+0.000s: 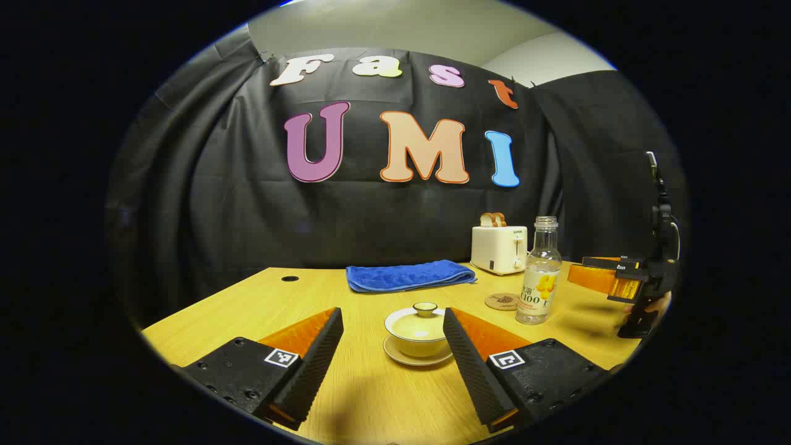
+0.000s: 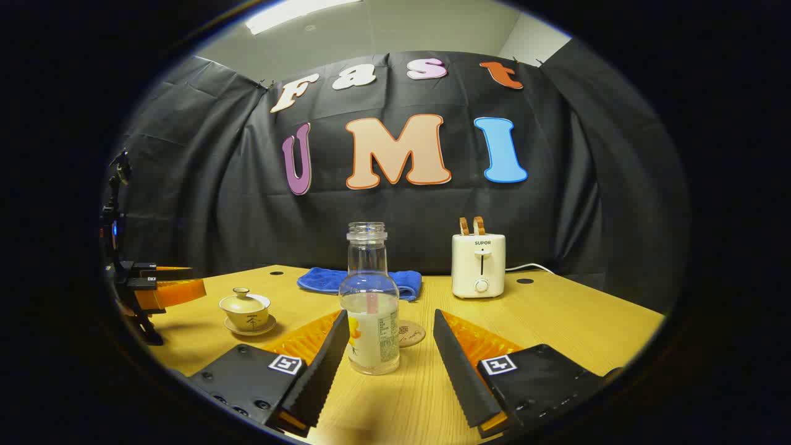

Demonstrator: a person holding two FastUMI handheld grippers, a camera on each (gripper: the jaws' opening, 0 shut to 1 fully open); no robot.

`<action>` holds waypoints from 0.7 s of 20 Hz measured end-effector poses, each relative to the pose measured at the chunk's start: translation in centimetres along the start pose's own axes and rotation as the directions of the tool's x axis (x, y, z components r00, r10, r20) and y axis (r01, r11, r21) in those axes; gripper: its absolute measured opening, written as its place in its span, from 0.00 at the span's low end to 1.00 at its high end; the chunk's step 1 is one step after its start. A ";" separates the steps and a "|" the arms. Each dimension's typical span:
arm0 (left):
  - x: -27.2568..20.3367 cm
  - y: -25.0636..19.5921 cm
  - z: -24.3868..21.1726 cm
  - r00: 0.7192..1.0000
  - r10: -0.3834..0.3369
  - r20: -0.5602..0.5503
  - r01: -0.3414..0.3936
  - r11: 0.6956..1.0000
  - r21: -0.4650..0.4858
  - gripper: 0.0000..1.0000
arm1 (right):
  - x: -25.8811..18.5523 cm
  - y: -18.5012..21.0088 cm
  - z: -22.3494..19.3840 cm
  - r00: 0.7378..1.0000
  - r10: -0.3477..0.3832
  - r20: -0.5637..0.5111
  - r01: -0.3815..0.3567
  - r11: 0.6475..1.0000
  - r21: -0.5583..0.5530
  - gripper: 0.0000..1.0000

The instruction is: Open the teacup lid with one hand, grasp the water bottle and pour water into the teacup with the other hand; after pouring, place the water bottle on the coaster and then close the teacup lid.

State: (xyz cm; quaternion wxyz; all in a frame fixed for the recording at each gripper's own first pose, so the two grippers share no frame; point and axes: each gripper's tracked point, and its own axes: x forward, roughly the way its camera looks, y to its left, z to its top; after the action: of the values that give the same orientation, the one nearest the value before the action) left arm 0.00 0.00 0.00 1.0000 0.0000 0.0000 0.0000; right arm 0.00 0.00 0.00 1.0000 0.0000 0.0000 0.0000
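A cream teacup (image 1: 418, 334) with its lid (image 1: 424, 311) on sits on a saucer, just ahead of my left gripper (image 1: 392, 350), whose open fingers stand either side of it without touching. In the right gripper view the same teacup (image 2: 245, 311) sits at the left. An uncapped clear water bottle (image 2: 371, 303), partly filled, stands upright between the open fingers of my right gripper (image 2: 385, 350), slightly ahead of the tips. The round coaster (image 2: 410, 334) lies just behind the bottle. In the left gripper view the bottle (image 1: 540, 272) stands right of the coaster (image 1: 503, 301), with the right gripper (image 1: 609, 279) beyond it.
A folded blue cloth (image 1: 409, 275) lies at the back of the wooden table (image 1: 371, 395). A white toaster (image 2: 478, 266) with bread in it stands at the back right, its cord trailing right. Small round holes (image 1: 290, 279) mark the tabletop. The left gripper (image 2: 164, 288) shows at the far left.
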 end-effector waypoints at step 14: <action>-0.1 0.0 0.0 1.000 0.006 0.001 -0.006 1.000 -0.001 0.96 | 0.0 0.0 0.0 1.000 0.000 -0.001 0.000 1.000 -0.001 0.85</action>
State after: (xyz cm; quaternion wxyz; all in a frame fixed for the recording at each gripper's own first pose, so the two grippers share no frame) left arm -0.11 0.04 0.00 1.0000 -0.0007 -0.0005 0.0032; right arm -0.02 -0.01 0.04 1.0000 -0.0003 0.0005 0.0002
